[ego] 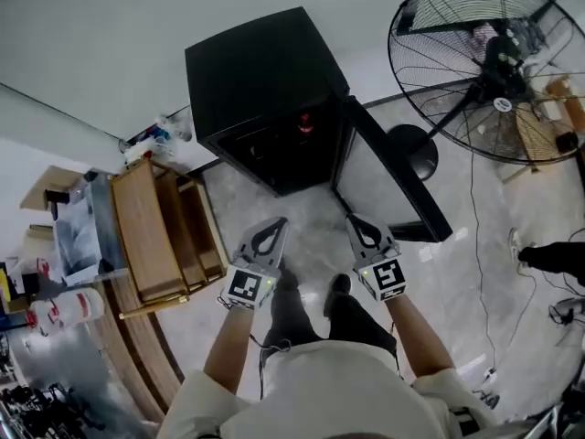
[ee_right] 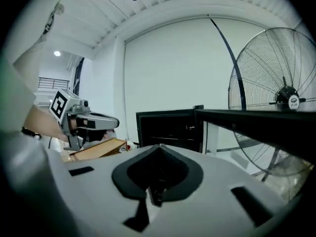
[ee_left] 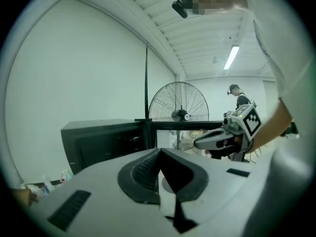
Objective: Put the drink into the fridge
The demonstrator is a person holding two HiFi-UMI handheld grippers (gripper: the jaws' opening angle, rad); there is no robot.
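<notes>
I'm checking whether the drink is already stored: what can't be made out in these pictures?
- Fridge interior, head view: dark; the red spot inside is too small to name.
- Fridge shelves, both gripper views: too dark to show contents.
- Bottles at the left edge, head view: blurred, partly cut off.

Left gripper [ego: 271, 229]: jaws were pressed together with nothing between them; it pointed forward and slightly below level.
Right gripper [ego: 360, 224]: jaws were also together and empty; it pointed forward at much the same pitch.
Spacing: the two were held side by side, near each other but apart, with their tips roughly even.
Left forearm [ego: 228, 346]: bare, stretched forward from a short pale sleeve [ego: 196, 401].
Right forearm [ego: 417, 337]: bare, stretched forward, roughly parallel to the other.
Left marker cube [ego: 247, 286]: sat just ahead of the wrist.
Right marker cube [ego: 384, 278]: sat just ahead of the wrist.
</notes>
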